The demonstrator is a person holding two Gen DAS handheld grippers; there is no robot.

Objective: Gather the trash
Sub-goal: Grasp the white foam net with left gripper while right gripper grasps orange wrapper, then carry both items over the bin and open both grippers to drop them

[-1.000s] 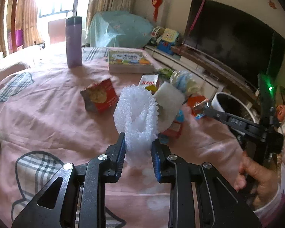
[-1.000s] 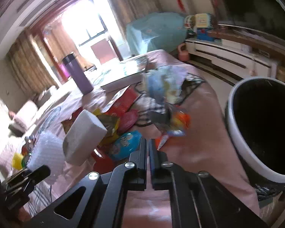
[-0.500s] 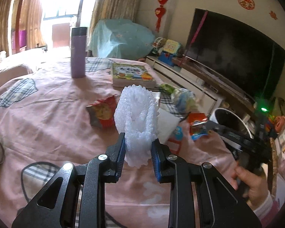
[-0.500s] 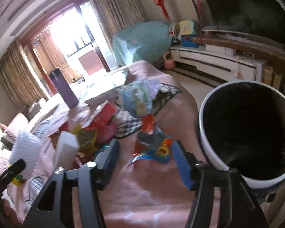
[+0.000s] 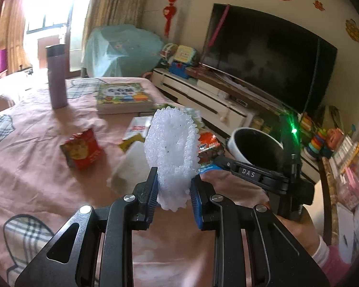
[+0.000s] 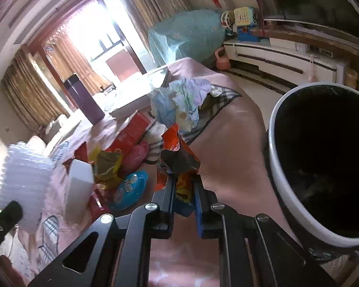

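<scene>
The white foam net (image 5: 171, 153), a ribbed, frilly-edged sleeve standing upright, is clamped at its lower end in the left tool (image 5: 174, 190), held above the pink table (image 5: 31, 172) and on the near side of the white trash bin (image 5: 256, 143). The right tool (image 6: 182, 191) is clamped on a crumpled orange snack wrapper (image 6: 177, 157), just beside the bin's white rim (image 6: 282, 181), with the wrapper's dark torn inside facing up.

Only the right wrist view shows the bin's deep black interior and the litter heap left of it: a blue packet (image 6: 129, 189), a white foam block (image 6: 80, 186), a red box (image 6: 129, 134) and a wad of pale blue and lilac plastic (image 6: 179, 100). Only the left wrist view shows the red noodle packet (image 5: 81, 149), the picture book (image 5: 122, 95), the television (image 5: 270, 55) and the person's right hand (image 5: 296, 229) gripping the right tool's handle.

Half a second ago the right tool stood spread apart around the wrapper lying on the table; now it has closed on it. The left tool keeps its grip on the net, now nearer the bin.
</scene>
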